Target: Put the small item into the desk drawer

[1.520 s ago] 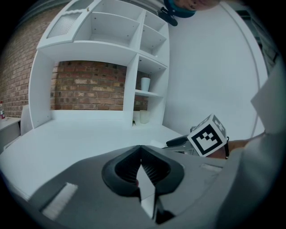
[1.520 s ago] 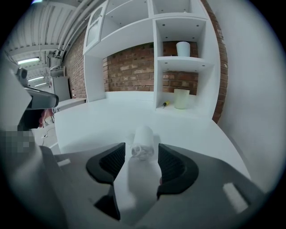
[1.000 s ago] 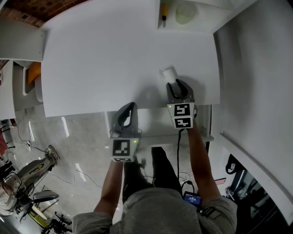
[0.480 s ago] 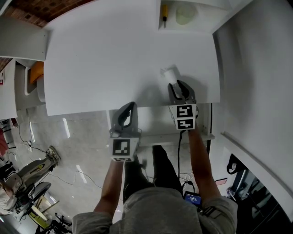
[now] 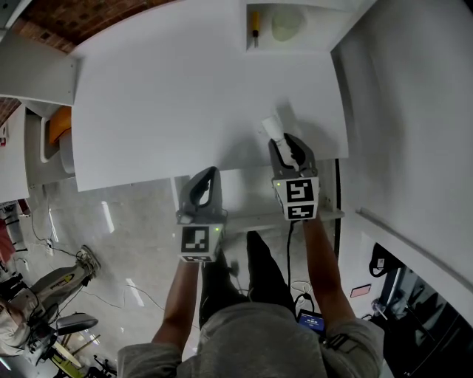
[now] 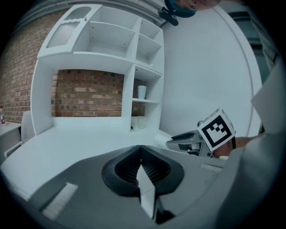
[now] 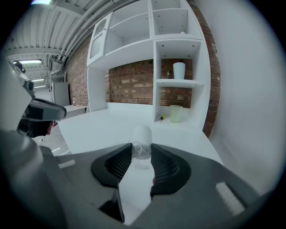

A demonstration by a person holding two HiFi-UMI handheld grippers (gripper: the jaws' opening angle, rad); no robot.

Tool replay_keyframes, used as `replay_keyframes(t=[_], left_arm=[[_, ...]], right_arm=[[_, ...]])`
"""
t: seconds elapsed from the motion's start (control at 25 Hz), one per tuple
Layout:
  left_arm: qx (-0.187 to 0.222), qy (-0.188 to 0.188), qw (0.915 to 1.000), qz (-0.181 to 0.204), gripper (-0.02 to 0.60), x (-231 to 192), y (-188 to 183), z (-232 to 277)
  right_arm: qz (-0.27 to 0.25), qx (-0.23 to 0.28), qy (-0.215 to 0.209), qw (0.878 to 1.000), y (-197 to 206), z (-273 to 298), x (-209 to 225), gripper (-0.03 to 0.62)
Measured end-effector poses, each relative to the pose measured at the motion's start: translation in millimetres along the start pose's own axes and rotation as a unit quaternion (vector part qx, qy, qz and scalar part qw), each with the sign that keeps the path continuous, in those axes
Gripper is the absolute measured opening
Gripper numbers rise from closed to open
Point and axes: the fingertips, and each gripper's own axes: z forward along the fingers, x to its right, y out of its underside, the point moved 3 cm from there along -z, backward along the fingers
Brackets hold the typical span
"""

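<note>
So the right gripper (image 5: 284, 140) has the small item (image 5: 273, 125), a whitish, partly see-through cylinder. Its jaws have just been closing and now pinch it on both sides (really clear in the right gripper view, where it sticks up between the ribbed pads). It sits over the near right part of the white counter (image 5: 185, 96), close to the front edge. The left gripper (image 5: 206, 177) is just beside the front edge, jaws pressed together with nothing in them. The only print I can spot is the black-and-white square pattern on the right gripper's marker cube (image 5: 298, 198). At the back, a shelf nook holds a pale cup (image 5: 287, 23) and a yellow-handled screwdriver (image 5: 255, 20).
</note>
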Motion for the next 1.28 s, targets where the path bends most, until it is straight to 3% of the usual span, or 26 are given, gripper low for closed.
replay_keyframes(t=[0.72, 1.28], left_arm=[[0.007, 0.053, 0.9983, 0.020, 0.012, 33.4, 1.3, -37.1], [-0.009, 0.081, 0.9964, 0.024, 0.012, 54.8, 36.5, -58.5]], right_arm=[[0.014, 0.024, 0.039, 0.999, 13.2, -94.9, -21.6, 0.138], [0.027, -0.010, 0.039, 0.999, 72.7, -123.5, -50.4, 0.140]])
